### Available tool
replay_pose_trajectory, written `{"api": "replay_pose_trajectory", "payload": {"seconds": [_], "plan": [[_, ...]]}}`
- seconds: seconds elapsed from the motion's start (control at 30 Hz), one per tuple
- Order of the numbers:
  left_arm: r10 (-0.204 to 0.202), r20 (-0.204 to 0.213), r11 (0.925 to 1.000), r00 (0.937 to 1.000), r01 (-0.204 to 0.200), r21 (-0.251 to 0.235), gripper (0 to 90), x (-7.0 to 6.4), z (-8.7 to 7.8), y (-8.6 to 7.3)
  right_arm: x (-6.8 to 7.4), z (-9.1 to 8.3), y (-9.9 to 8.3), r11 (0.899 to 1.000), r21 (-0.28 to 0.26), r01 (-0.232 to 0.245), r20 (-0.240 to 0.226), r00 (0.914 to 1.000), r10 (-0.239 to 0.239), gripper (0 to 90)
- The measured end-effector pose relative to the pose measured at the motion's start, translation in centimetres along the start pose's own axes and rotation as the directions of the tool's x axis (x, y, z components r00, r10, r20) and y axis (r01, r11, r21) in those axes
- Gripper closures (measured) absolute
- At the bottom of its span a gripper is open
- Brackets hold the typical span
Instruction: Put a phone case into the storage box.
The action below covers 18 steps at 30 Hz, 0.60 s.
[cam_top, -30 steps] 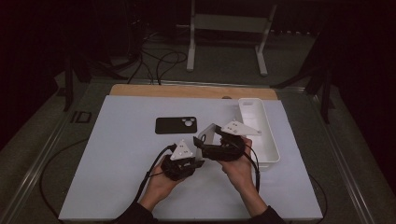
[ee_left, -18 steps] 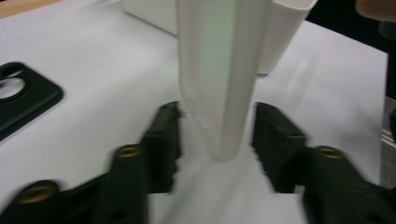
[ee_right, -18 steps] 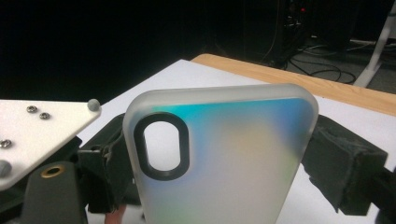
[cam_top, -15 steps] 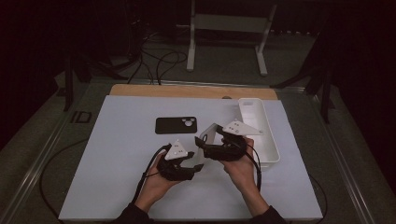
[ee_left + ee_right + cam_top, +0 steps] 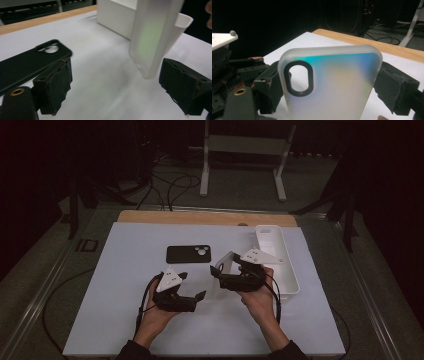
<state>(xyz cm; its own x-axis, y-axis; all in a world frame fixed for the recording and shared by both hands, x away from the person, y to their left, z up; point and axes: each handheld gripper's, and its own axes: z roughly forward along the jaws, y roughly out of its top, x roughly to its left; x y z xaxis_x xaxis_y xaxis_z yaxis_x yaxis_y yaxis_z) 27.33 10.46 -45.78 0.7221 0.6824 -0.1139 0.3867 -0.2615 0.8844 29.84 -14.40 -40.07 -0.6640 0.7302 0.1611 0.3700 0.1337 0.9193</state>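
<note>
We take the flat black phone case (image 5: 189,254), lying camera cut-out to the right on the white table mat (image 5: 125,270), as our landmark. Just in front of it and slightly to its left we see the left gripper (image 5: 191,287), held low over the mat in the person's left hand (image 5: 157,312). Its jaws stand spread with nothing between them; in the left gripper view the black case (image 5: 30,63) lies beyond the left jaw and a frosted case (image 5: 153,35) hangs before the right jaw, apart from it.

To the right of the black case, and a little nearer us, the right gripper (image 5: 220,270) pinches that frosted translucent phone case (image 5: 227,262) and holds it upright, clear of the mat. In the right gripper view the frosted case (image 5: 332,82) sits squeezed between both padded jaws, its black-ringed oval camera opening at upper left, with a blue-green sheen across its back.

Farther right of the black case, beyond the right hand (image 5: 260,295), a long white plastic tray (image 5: 287,270) rests on the mat.

We can read no brand, label or writing on any of these things.
</note>
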Motion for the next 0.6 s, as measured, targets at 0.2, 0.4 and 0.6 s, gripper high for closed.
{"api": "replay_pose_trajectory", "payload": {"seconds": [0.2,0.4,0.6], "plan": [[0.003,-0.057,0.9999,0.9984,-0.004,-0.014,6.9,1.0,-1.2,-0.7,-0.1,-0.1,0.0,1.000,-0.001,-0.002,0.006,1.0000,0.002,16.9],[-0.014,-0.093,0.9996,0.9955,0.012,-0.025,0.7,2.2,-2.5,-1.7,-0.3,-0.2,0.1,1.000,-0.007,-0.001,0.009,1.0000,0.001,16.9],[-0.020,-0.100,0.9995,0.9948,0.017,-0.028,0.3,2.5,-2.8,-1.9,-0.3,-0.3,0.1,1.000,-0.009,-0.001,0.013,0.9999,0.002,16.9]]}}
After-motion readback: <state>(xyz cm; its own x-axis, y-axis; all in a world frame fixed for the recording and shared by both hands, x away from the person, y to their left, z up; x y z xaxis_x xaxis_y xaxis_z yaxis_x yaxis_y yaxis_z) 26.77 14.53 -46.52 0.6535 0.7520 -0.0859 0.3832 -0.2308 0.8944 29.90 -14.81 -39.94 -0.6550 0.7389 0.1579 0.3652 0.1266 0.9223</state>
